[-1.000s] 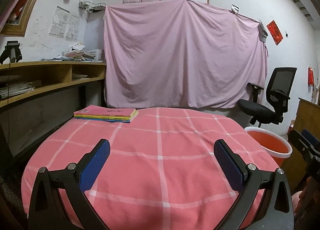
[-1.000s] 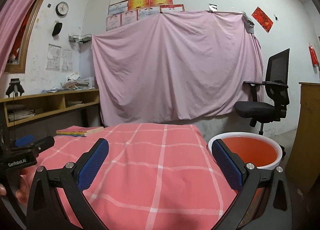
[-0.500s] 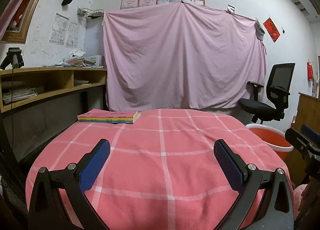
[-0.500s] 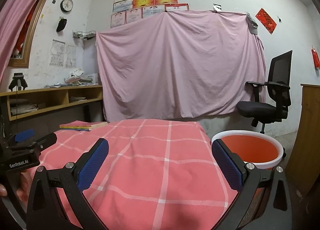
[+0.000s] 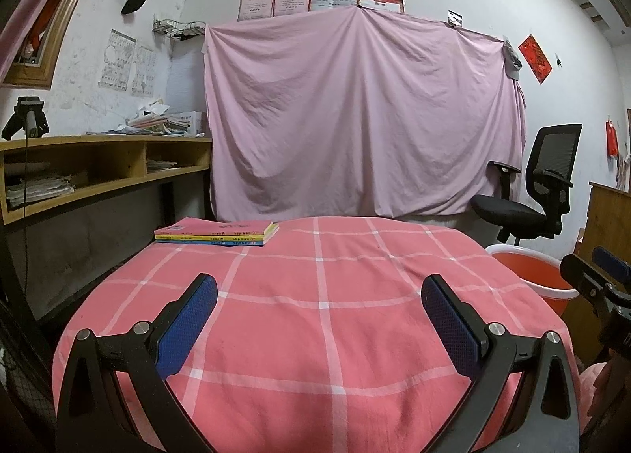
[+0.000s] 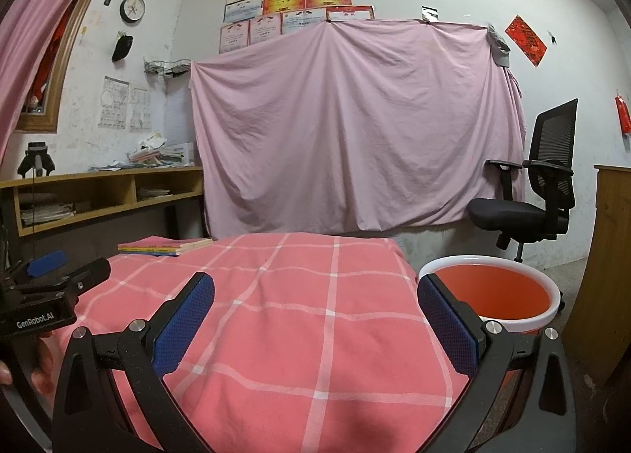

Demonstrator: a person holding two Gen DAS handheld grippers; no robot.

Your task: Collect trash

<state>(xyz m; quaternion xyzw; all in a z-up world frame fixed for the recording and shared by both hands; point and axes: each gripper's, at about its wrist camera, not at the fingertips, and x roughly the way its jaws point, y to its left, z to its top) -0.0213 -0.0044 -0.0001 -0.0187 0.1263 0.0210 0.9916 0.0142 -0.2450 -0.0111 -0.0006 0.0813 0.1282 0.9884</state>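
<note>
Nearby, books [image 5: 216, 233] and bucket [image 6: 492, 292] flank the table [image 5: 323, 319] – both tongs [image 5: 319, 319] [image 6: 315, 319] spread wide

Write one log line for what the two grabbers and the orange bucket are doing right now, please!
left gripper: open, holding nothing | right gripper: open, holding nothing | orange bucket: beside table, looks empty | pink checked tablecloth: no trash visible | stack of books: far-left corner

One table [image 5: 323, 319] under a pink checked cloth carries one stack of books [image 5: 217, 234]; the number of books in it is unclear. One orange bucket [image 6: 493, 295] stands beside it. One office chair [image 6: 528, 200], one wall clock [image 6: 132, 8], one pink sheet [image 5: 355, 118]. Two grippers: left [image 5: 319, 291], right [image 6: 315, 291].
</note>
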